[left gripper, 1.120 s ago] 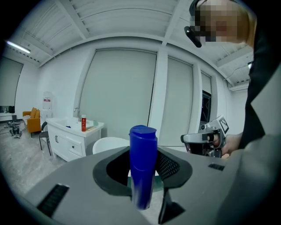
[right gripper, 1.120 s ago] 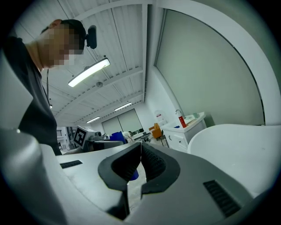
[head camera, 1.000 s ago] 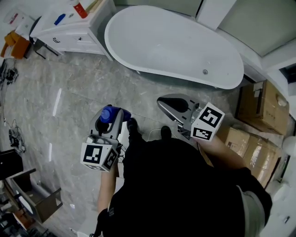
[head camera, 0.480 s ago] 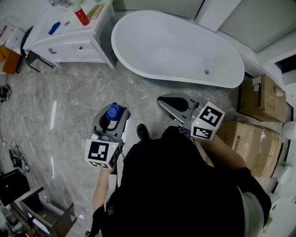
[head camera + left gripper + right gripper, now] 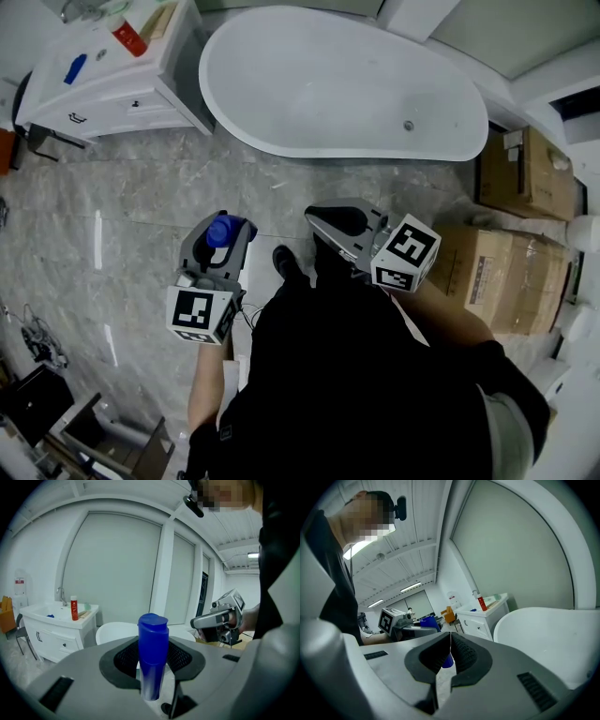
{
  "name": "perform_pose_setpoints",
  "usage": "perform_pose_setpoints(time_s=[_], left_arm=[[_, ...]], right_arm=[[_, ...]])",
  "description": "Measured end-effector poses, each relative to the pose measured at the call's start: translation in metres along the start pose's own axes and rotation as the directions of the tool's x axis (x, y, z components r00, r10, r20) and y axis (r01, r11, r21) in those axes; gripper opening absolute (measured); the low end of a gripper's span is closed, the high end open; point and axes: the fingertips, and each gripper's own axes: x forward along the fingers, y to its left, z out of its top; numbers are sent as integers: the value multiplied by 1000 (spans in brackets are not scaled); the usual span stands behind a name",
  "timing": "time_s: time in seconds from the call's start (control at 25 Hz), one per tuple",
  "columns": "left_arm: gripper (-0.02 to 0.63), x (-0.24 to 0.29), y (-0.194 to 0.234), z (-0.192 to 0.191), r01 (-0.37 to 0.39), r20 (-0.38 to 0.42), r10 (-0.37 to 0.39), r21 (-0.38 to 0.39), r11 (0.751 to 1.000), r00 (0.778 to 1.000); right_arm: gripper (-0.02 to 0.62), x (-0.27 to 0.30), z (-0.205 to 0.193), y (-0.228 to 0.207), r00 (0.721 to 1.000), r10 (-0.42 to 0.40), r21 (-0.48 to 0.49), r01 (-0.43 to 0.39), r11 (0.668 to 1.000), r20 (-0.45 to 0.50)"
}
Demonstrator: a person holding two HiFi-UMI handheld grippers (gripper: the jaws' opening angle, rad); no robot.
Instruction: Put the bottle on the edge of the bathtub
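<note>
A blue bottle point(image 5: 153, 660) stands upright between the jaws of my left gripper point(image 5: 152, 667), which is shut on it; from the head view its blue cap point(image 5: 221, 230) shows at the tip of the left gripper point(image 5: 217, 246), held above the grey floor. My right gripper point(image 5: 330, 220) hangs to the right of it with its jaws closed together and nothing between them, as the right gripper view point(image 5: 449, 656) shows. The white bathtub point(image 5: 244, 136) lies ahead of both grippers, some way beyond them.
A white vanity cabinet point(image 5: 141, 98) with a red bottle point(image 5: 128, 39) and small items stands left of the tub. Cardboard boxes point(image 5: 525, 173) sit at the right. Dark furniture point(image 5: 56, 427) is at the lower left. The person's shoe point(image 5: 286, 262) is between the grippers.
The view has shifted toward the bathtub, which now sits nearer the middle top. Both grippers keep the same pose, the left one still holding the blue bottle.
</note>
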Motion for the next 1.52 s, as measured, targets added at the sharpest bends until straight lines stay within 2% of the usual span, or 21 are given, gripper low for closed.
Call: perform_pose_setpoints(time_s=[0.28,0.48,0.68,1.08,1.32,1.52], left_arm=[[156,48,20,-16,-16,-22,15,-23,1000,1000],[156,74,27,-48,-3,-61,2,-15,1000,998],[156,96,30,-75,0,-73,-3,-39,999,997],[156,91,38,-128,8,-80,-9,-13,1000,997],[156,94,42,-167,-30,-122,25,-34,999,992],[156,116,40,-193,-53,-88,45,-89,995,995]], right_arm=[[29,13,-29,-45,997,-26,35,29,999,-73],[29,26,-57,-71,991,-25,67,34,997,-128],[28,43,-82,-95,986,-15,60,25,998,-165],[29,83,-122,-100,984,-24,25,29,999,-174],[28,89,-156,-112,985,-14,48,22,999,-170],[29,92,-193,-134,983,7,1,-7,1000,-186]])
